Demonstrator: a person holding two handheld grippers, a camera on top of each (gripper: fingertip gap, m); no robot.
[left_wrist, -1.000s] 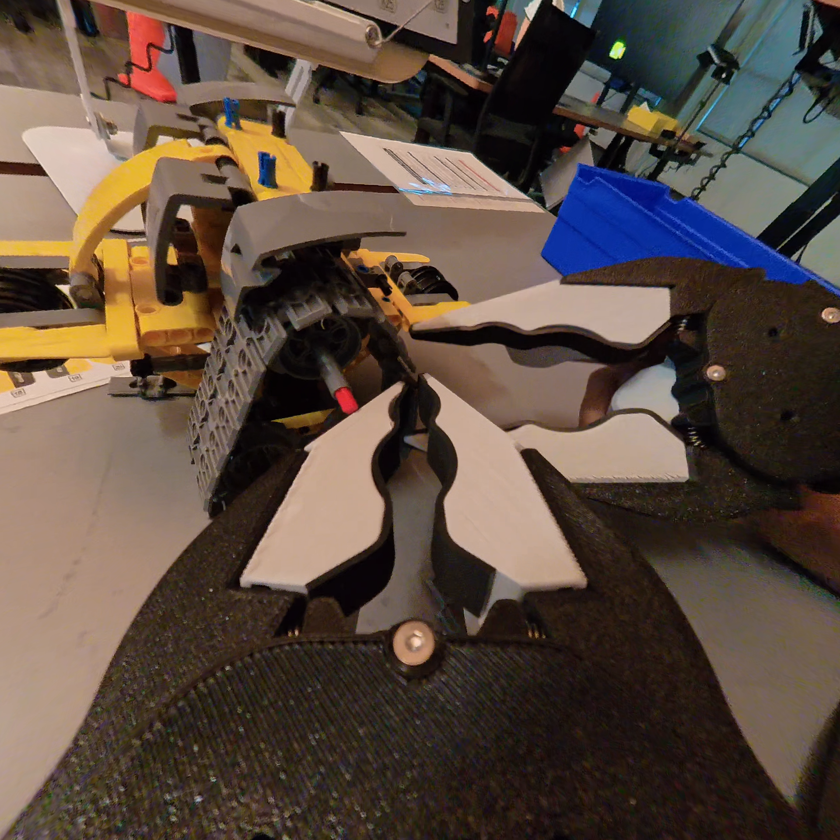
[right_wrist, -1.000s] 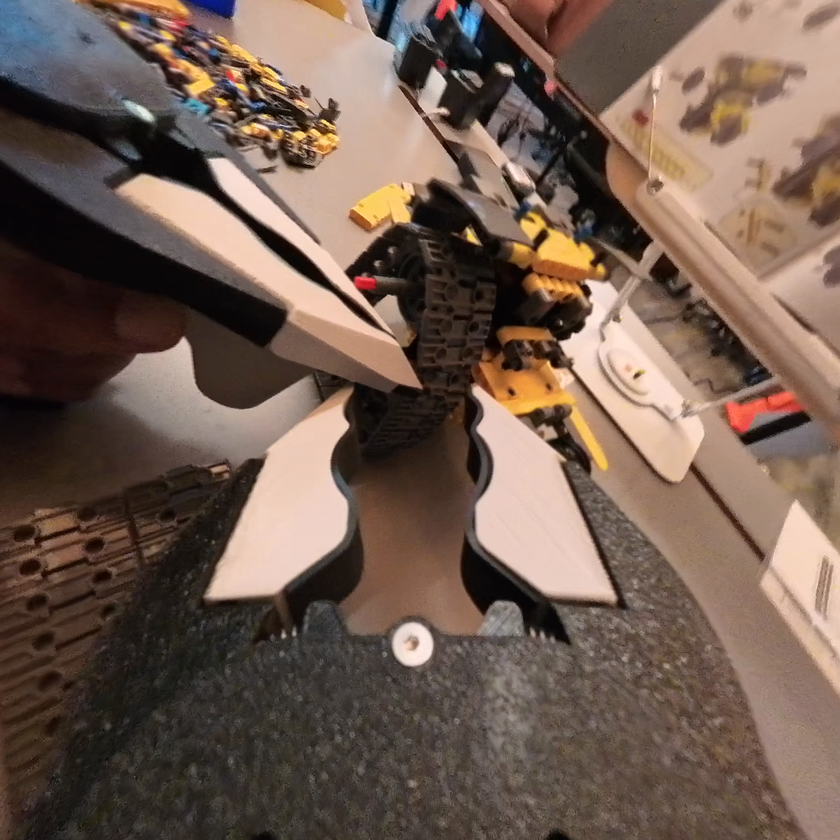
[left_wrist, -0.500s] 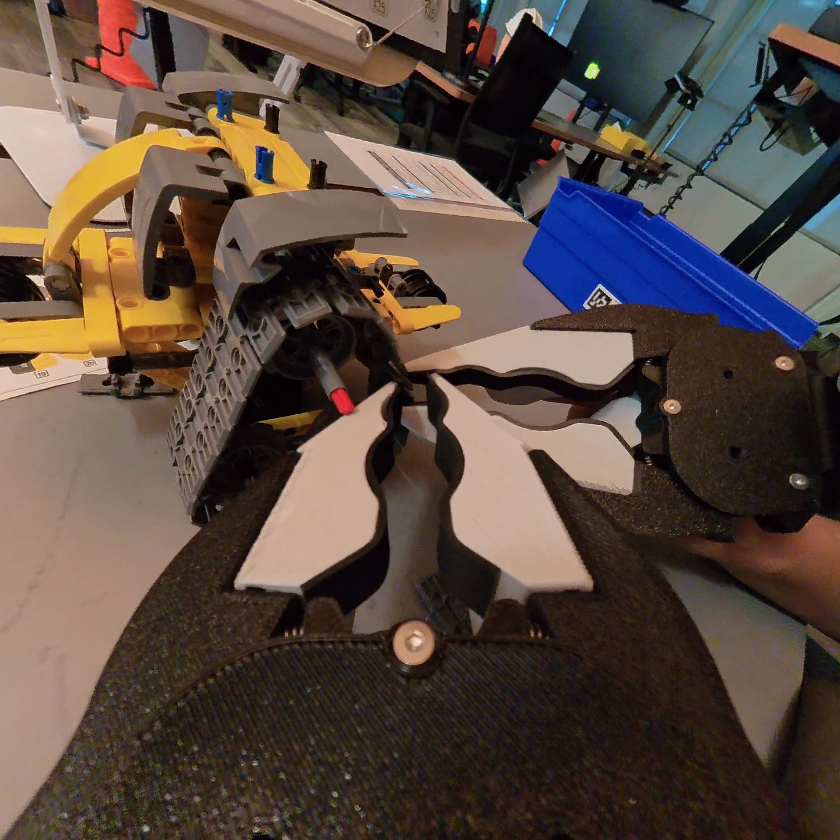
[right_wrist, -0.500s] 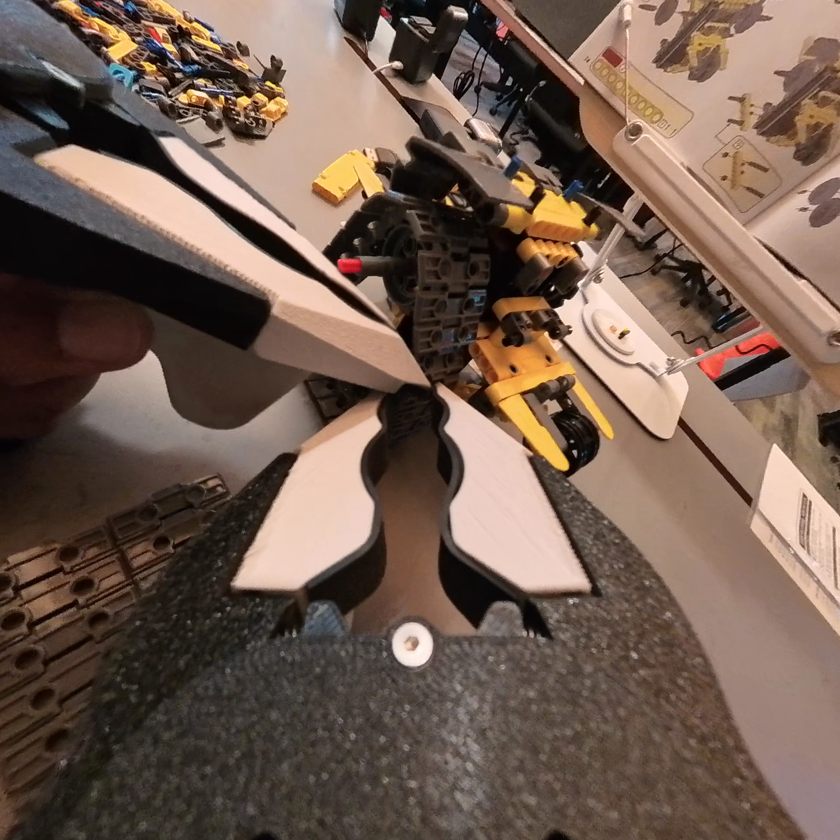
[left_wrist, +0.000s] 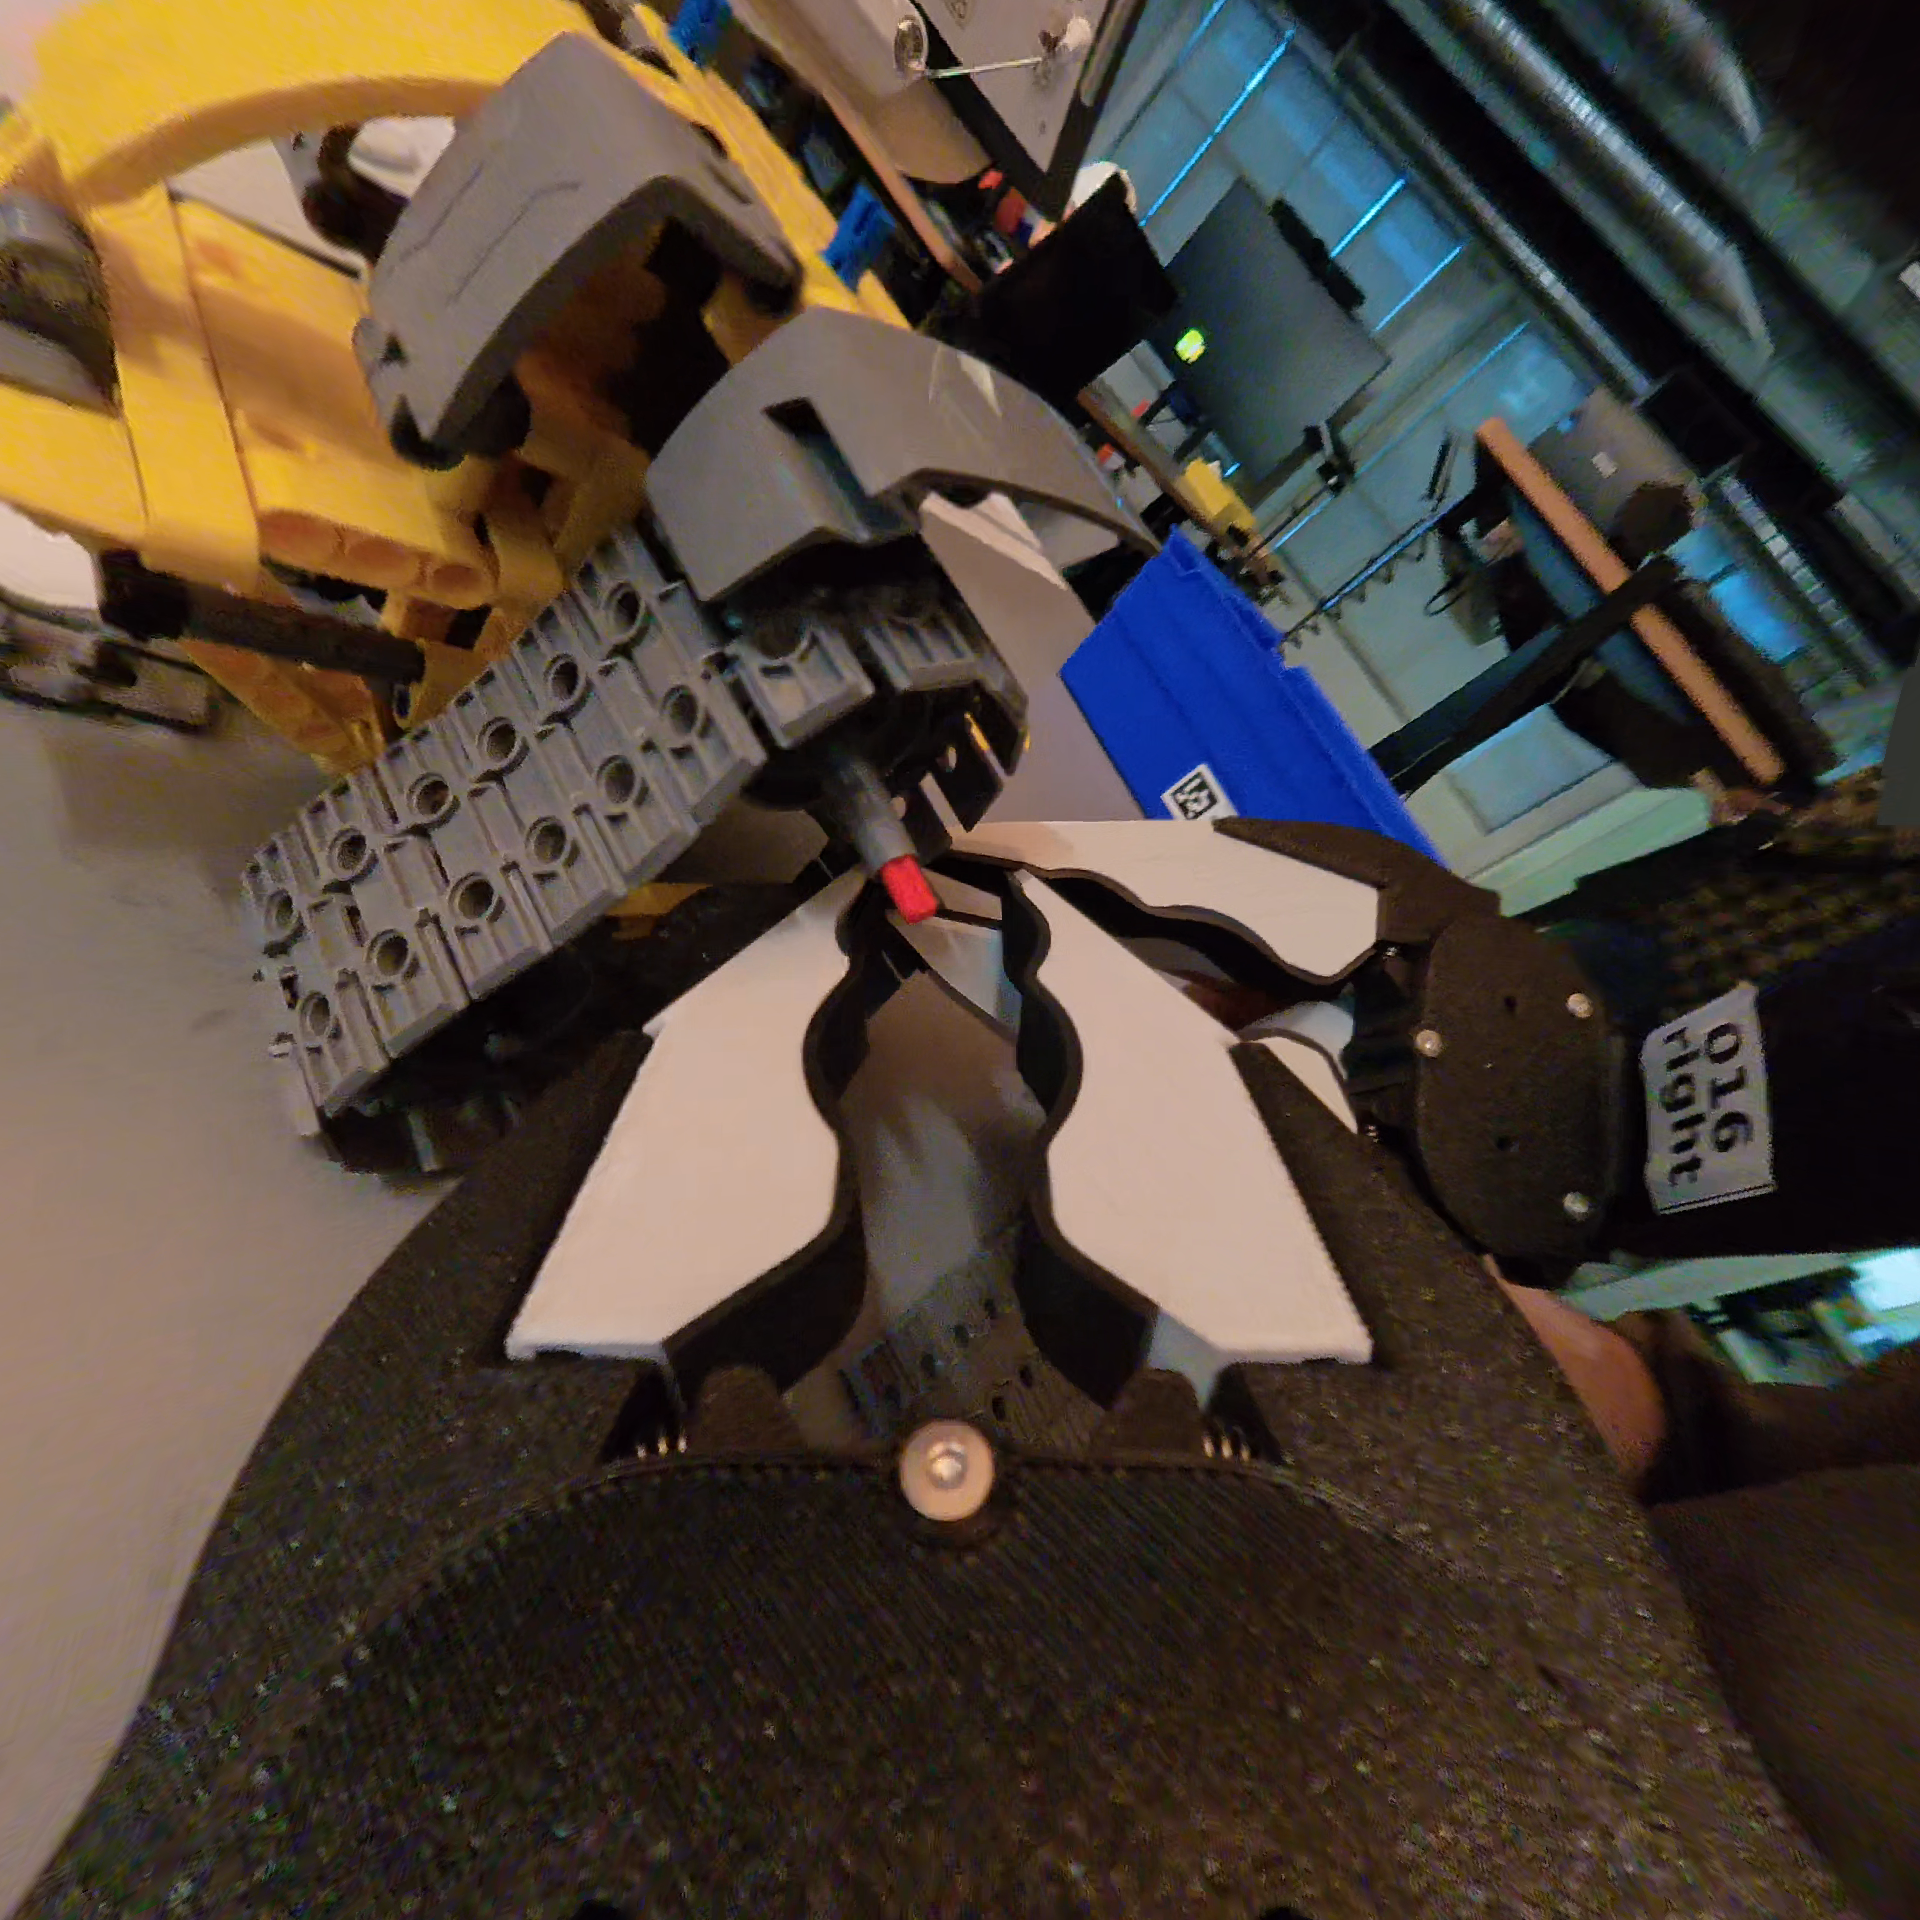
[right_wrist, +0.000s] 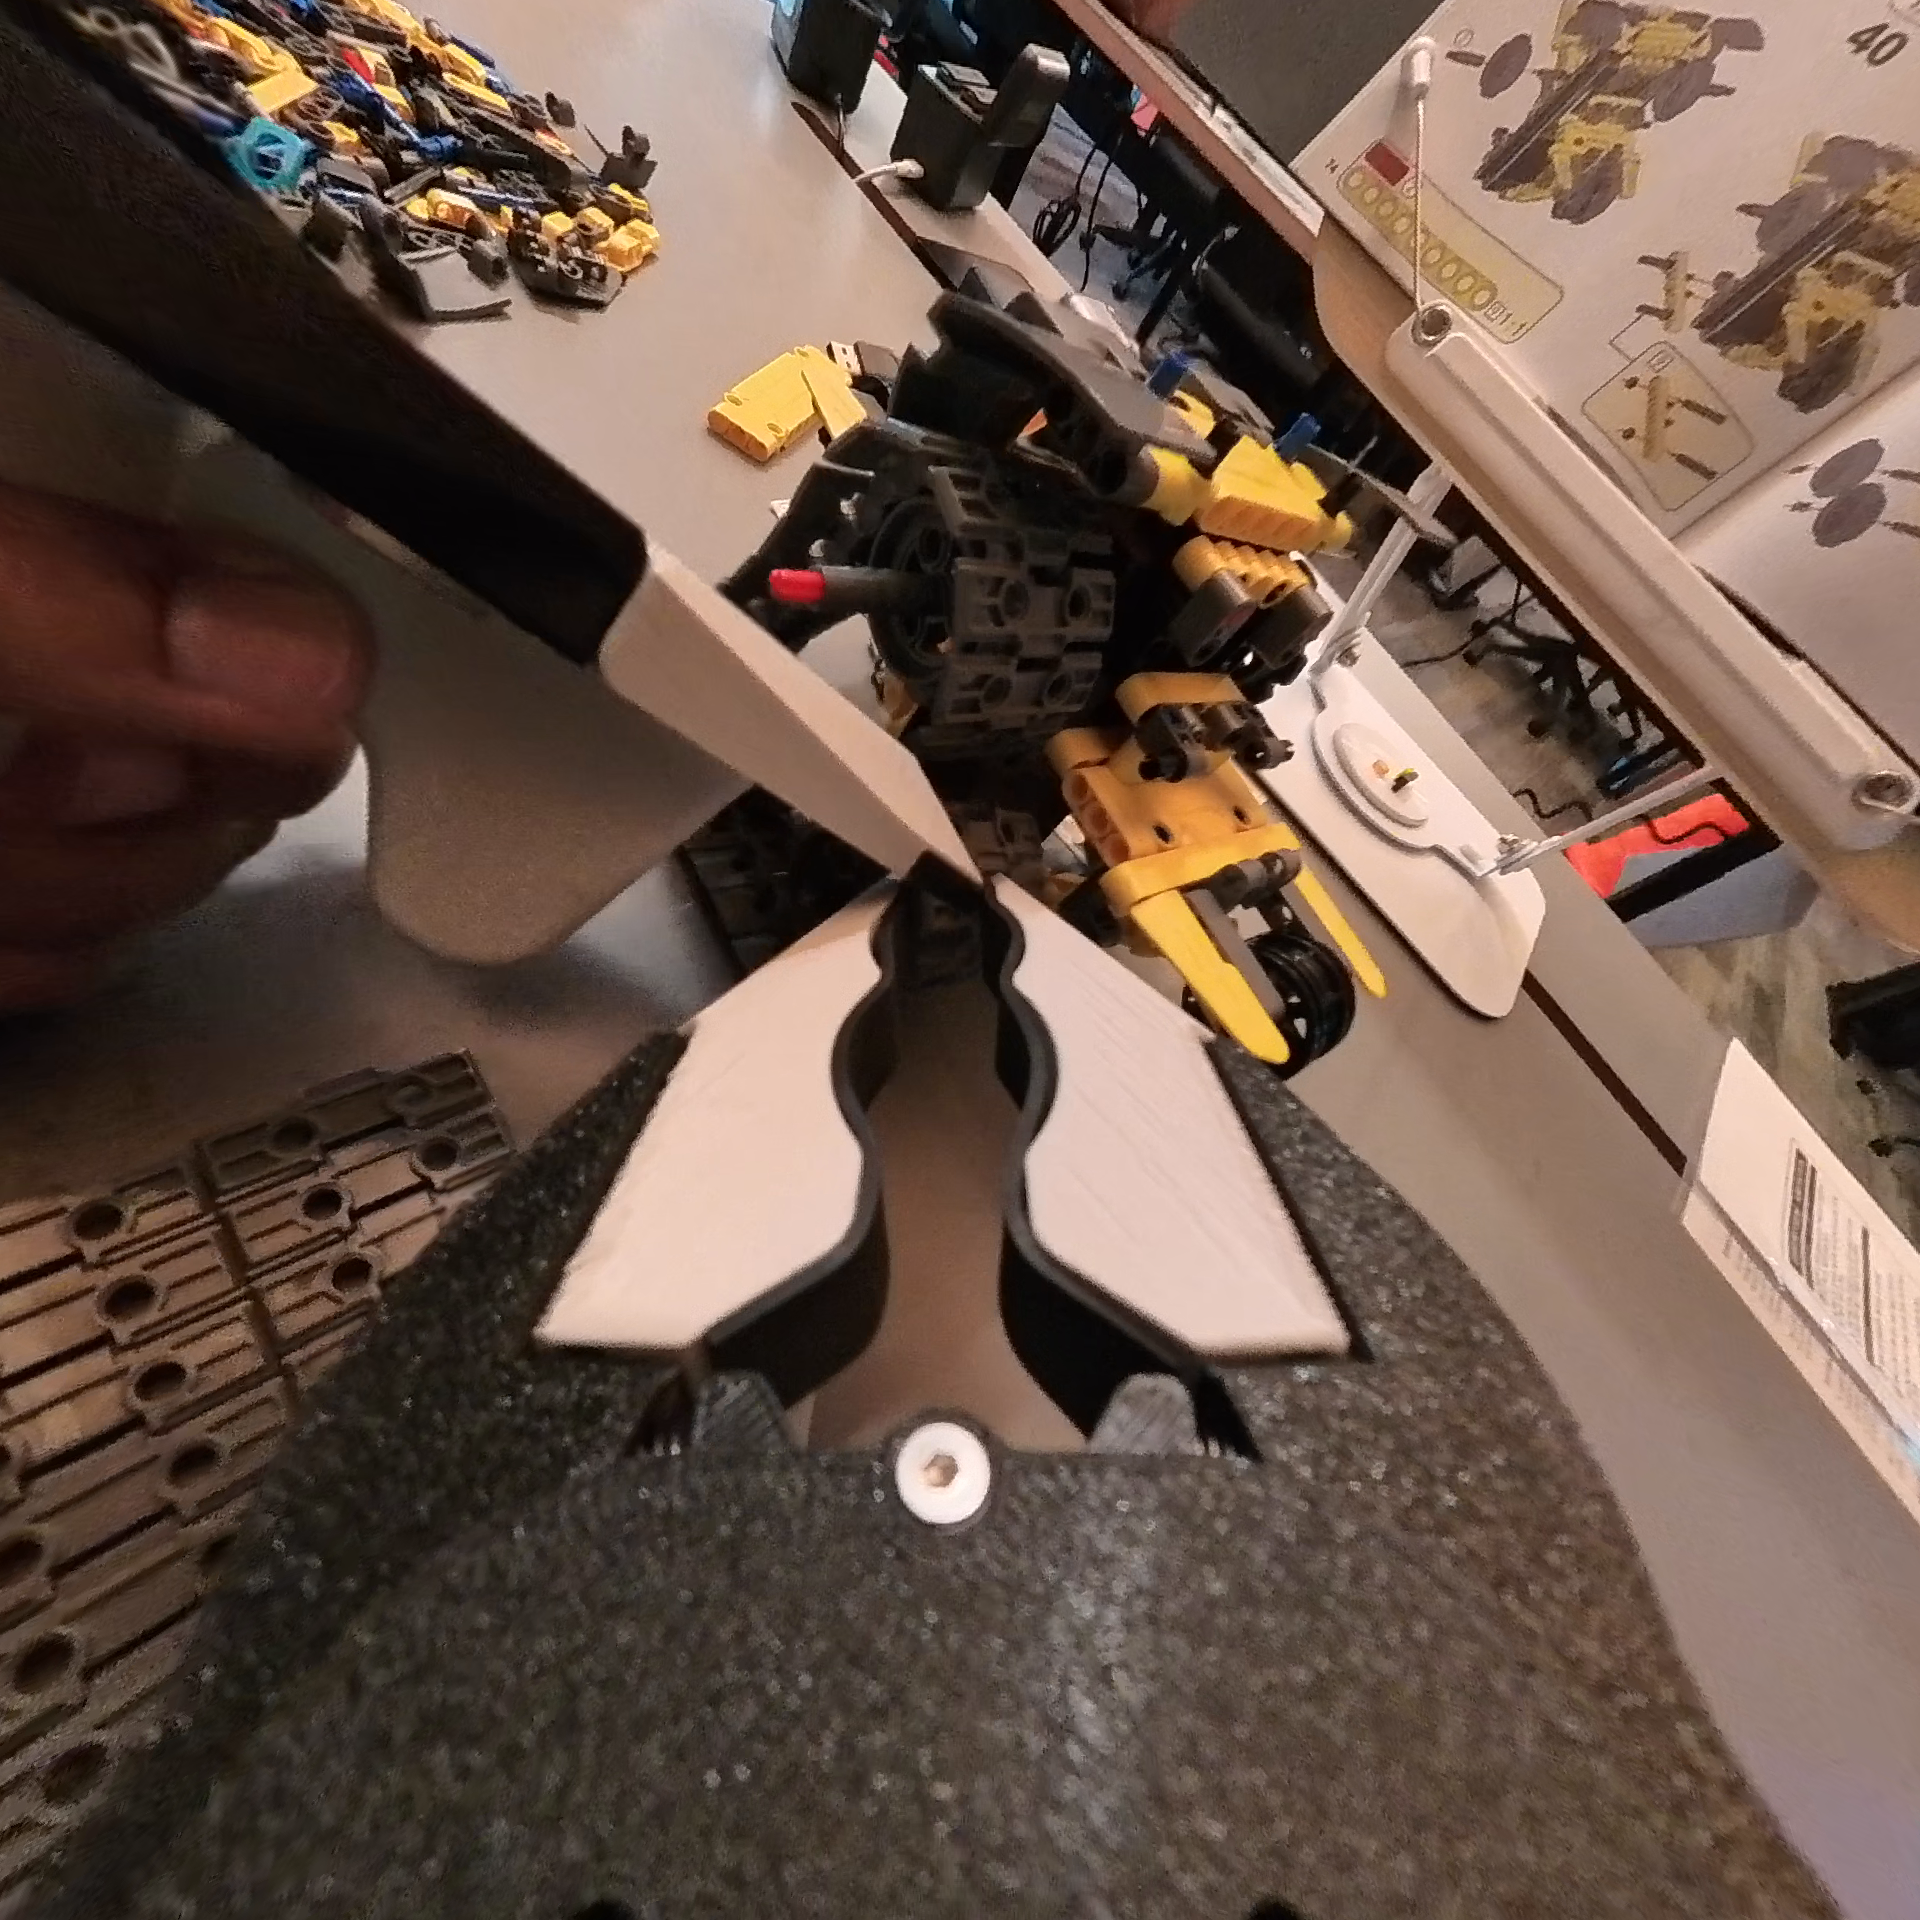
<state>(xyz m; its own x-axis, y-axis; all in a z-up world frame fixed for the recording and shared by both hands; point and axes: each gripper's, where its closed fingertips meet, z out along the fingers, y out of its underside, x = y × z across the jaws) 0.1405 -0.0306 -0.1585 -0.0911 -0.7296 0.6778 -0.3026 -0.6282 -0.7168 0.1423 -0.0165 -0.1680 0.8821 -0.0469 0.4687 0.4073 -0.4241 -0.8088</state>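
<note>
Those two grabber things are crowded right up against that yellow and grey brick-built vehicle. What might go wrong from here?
1. The left gripper and right gripper have their tips almost touching, so they might knock together.
2. The thin axle with a red tip sticks out of the yellow and grey tracked toy vehicle right at those tips; a nudge might push it out or bend it.
3. The vehicle looks tilted, so it might tip or shed bricks.

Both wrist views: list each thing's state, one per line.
Left tool: narrowly open at the red-tipped dark axle.
Right tool: nearly shut, nothing visibly gripped.
Yellow and grey brick tracked vehicle: partly built, tilted.
Grey tread strip: flat on table.
</note>
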